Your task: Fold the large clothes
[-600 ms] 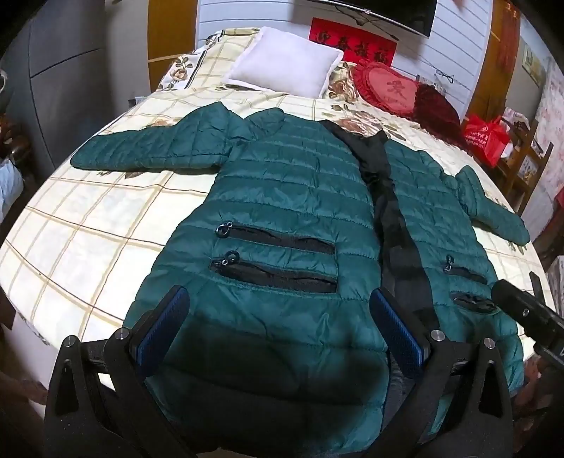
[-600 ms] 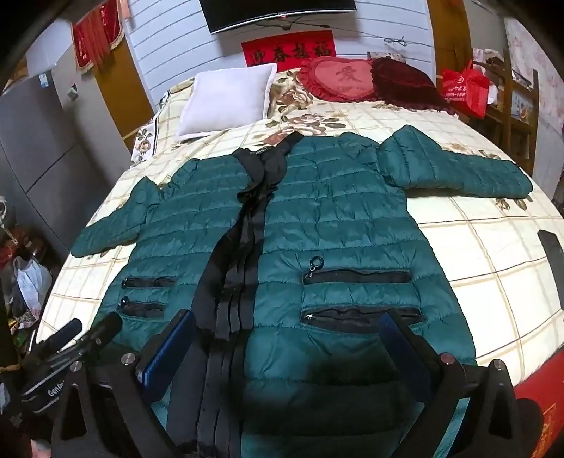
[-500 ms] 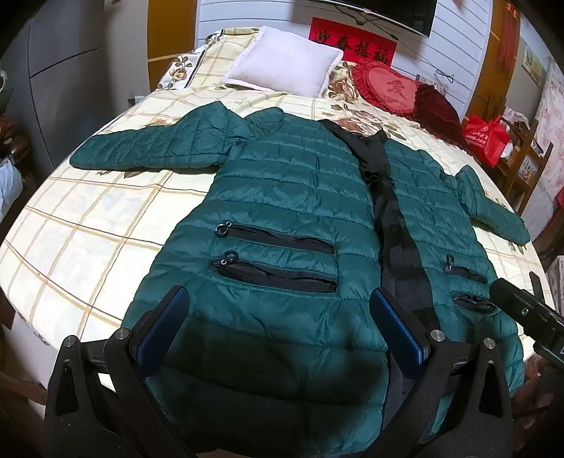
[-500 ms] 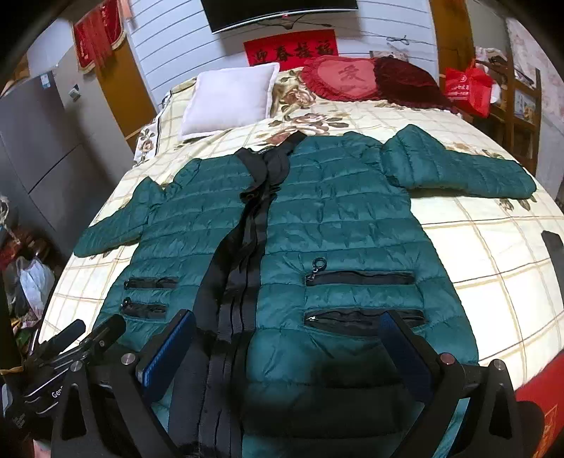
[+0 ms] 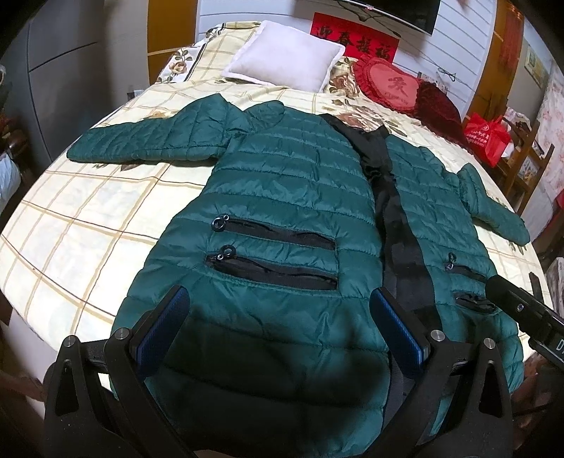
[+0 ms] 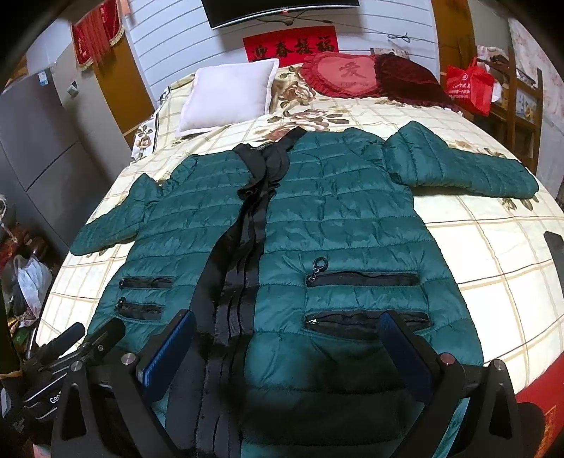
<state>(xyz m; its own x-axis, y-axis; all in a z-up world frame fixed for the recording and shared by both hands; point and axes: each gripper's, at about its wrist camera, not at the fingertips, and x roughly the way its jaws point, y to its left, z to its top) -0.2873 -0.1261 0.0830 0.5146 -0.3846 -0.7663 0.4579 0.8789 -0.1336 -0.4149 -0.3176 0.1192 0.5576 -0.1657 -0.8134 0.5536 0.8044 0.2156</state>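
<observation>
Left wrist view: green jacket flat on bed, collar toward frame top, hem at bottom, hidden behind wide-spread left gripper. Right gripper likewise spread, empty.

A white pillow and a red heart-shaped cushion are propped at the checked bedspread's head.

Bottom hem of the dark green quilted puffer coat is disappearing behind the black gripper frames in both wrist views. A wall-mounted black screen is being cropped by the top edge. Contents of the red plastic bag are staying too small to tell. A dark flat object is running off the right edge, unidentifiable.
</observation>
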